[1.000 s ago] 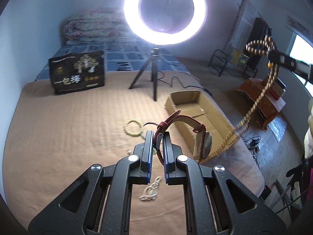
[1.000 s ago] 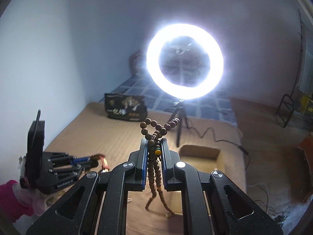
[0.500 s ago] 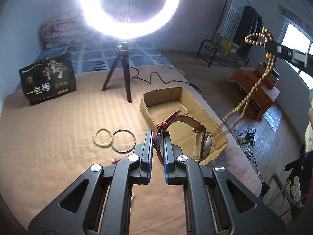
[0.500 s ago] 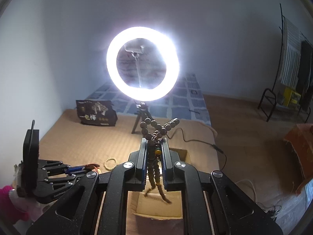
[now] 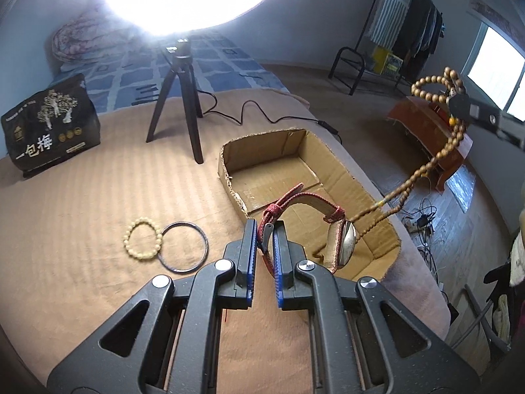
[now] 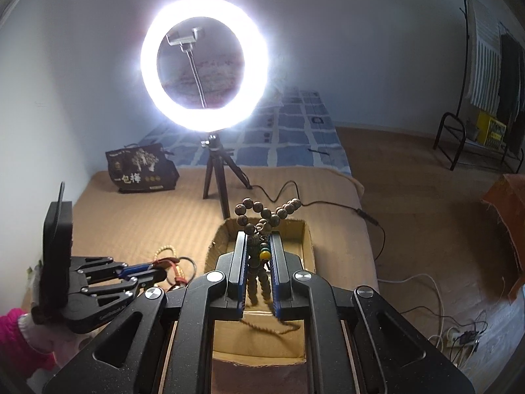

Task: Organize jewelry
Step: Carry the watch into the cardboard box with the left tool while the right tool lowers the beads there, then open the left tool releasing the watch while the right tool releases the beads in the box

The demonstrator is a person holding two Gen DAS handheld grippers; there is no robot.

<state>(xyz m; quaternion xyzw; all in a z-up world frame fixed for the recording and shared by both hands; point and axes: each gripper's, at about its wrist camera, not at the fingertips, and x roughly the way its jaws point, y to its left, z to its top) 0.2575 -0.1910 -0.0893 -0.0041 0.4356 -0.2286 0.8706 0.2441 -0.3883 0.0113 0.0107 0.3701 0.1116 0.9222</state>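
My left gripper is shut on the red woven strap of a wristwatch, whose case hangs over the near end of an open cardboard box. The right gripper is shut on a long string of brown wooden beads. In the left wrist view the beads trail from the upper right down into the box. On the tan bed cover, left of the box, lie a pale bead bracelet and a dark metal bangle.
A ring light on a black tripod stands behind the box, its cable running right. A black printed bag sits at the back left. The bed edge drops to the floor right of the box. A pink-sleeved hand holds the left gripper.
Both grippers have come forward and down toward the cardboard box, which now looms larger. The watch and the bead string have travelled with them, and the beads' lower end now dips into the box.
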